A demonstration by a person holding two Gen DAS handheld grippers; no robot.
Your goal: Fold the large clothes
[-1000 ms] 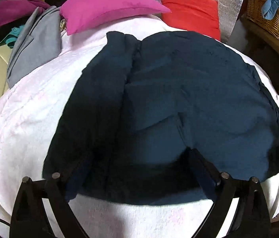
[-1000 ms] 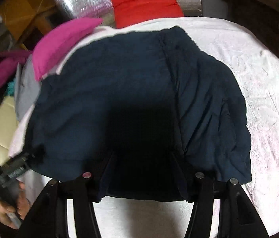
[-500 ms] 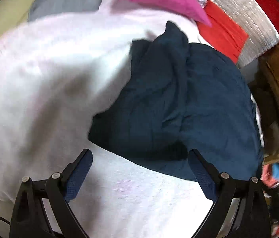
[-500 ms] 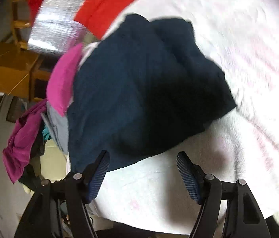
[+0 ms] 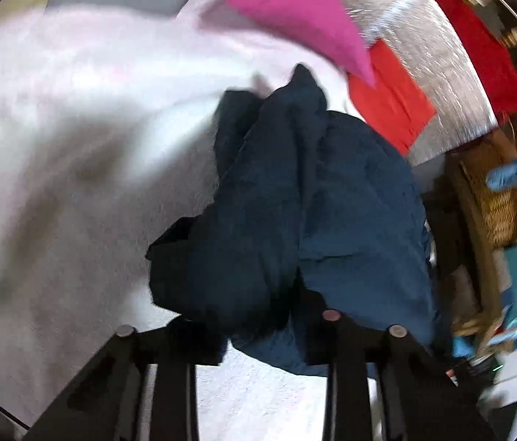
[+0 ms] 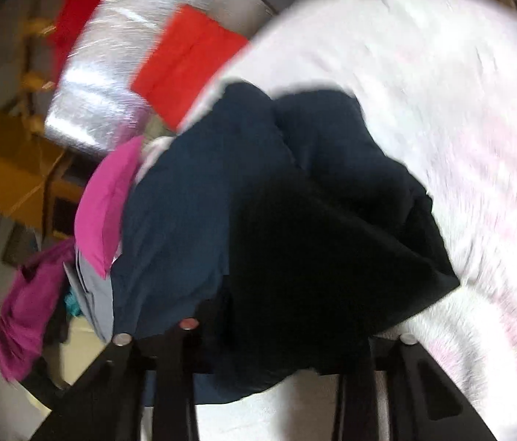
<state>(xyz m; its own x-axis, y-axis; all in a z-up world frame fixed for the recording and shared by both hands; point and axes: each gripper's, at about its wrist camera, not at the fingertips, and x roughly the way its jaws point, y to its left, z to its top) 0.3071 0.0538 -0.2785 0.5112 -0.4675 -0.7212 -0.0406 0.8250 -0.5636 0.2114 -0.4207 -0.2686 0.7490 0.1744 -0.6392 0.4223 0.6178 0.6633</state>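
Gripping bunched, creased navy garment (image 5: 332,202): left claw (image 5: 258,316), right claw (image 6: 280,330) both clamped.

The fingertips of the left gripper (image 5: 258,316) are covered by the navy garment (image 5: 313,202), so their closure cannot be read. The right gripper (image 6: 280,330) is likewise buried under cloth. The basket (image 5: 497,198) at 3 o'clock is smeared by motion blur.
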